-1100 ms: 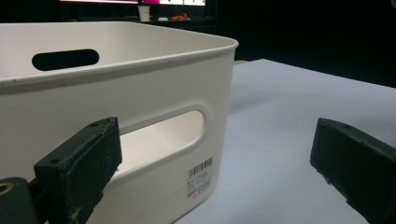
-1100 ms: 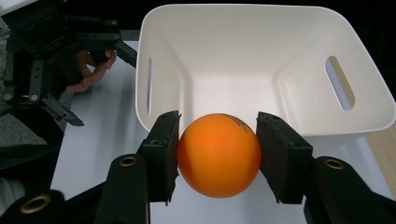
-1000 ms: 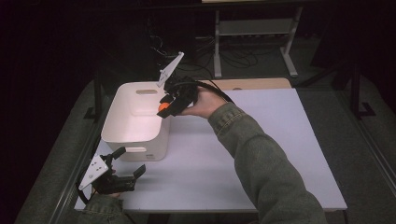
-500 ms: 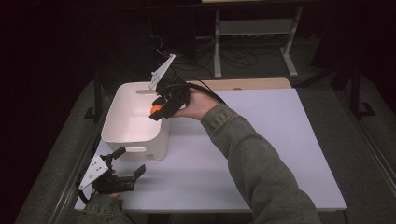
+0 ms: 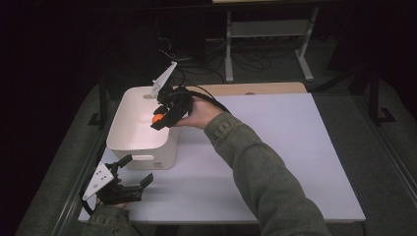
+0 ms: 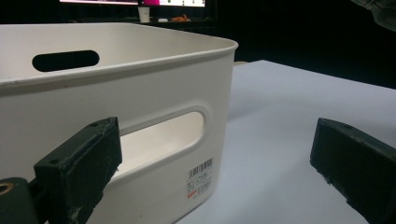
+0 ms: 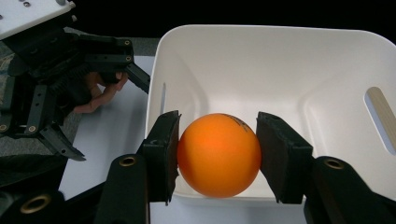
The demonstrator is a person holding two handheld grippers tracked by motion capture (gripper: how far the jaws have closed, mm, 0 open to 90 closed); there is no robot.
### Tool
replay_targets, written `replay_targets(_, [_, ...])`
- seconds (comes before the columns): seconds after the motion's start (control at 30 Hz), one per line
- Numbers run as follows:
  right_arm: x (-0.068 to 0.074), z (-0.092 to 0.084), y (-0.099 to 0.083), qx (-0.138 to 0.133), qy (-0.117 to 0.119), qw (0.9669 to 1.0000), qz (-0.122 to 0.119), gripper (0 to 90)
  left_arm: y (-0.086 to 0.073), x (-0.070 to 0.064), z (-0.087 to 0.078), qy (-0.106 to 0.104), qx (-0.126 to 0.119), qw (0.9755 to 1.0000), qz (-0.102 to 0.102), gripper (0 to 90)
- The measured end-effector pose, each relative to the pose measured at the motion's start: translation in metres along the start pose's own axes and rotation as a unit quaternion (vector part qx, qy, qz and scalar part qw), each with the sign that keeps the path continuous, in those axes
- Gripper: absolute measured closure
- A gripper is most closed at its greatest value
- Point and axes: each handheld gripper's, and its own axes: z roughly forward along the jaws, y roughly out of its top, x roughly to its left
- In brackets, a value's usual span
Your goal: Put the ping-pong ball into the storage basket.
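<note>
We see a white table [image 5: 275, 147] w/ a white bin [image 5: 142, 130] at its left side. The right gripper [image 5: 158, 120] is held over the bin's right rim, jaws pointing down-left, closed on an orange ball [image 5: 157, 118] just above the bin's inside. Its grey plate sticks up toward the far side. The right sleeve [image 5: 260, 177] crosses the table diagonally from bottom right. The left gripper [image 5: 135, 172] sits at the near left corner, jaws spread apart, just in front of the bin's near wall.
</note>
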Motion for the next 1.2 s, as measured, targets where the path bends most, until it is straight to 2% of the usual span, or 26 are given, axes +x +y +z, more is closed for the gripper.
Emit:
replay_targets(0.63, [-0.01,0.026,-0.002,-0.006,0.029,0.9995,0.013,49.5,0.0,0.0,0.0,-0.001,0.001,1.0,0.0,1.6])
replay_targets(0.67, [-0.011,0.028,-0.003,-0.011,0.038,0.9991,0.017,49.5,0.0,0.0,0.0,-0.001,0.001,1.0,0.0,1.6])
replay_targets(0.87, [-0.016,0.033,-0.005,-0.011,0.042,0.9988,0.024,49.4,0.0,0.0,0.0,-0.002,0.001,1.0,-0.001,1.6])
replay_targets(1.03, [-0.02,0.034,-0.005,-0.018,0.036,0.9988,0.027,48.6,0.0,0.0,0.001,-0.002,0.001,1.0,-0.001,1.6])
replay_targets(1.2, [-0.024,0.029,-0.007,-0.032,0.027,0.9983,0.039,27.4,0.0,0.0,0.001,-0.002,0.001,1.0,-0.001,1.6])
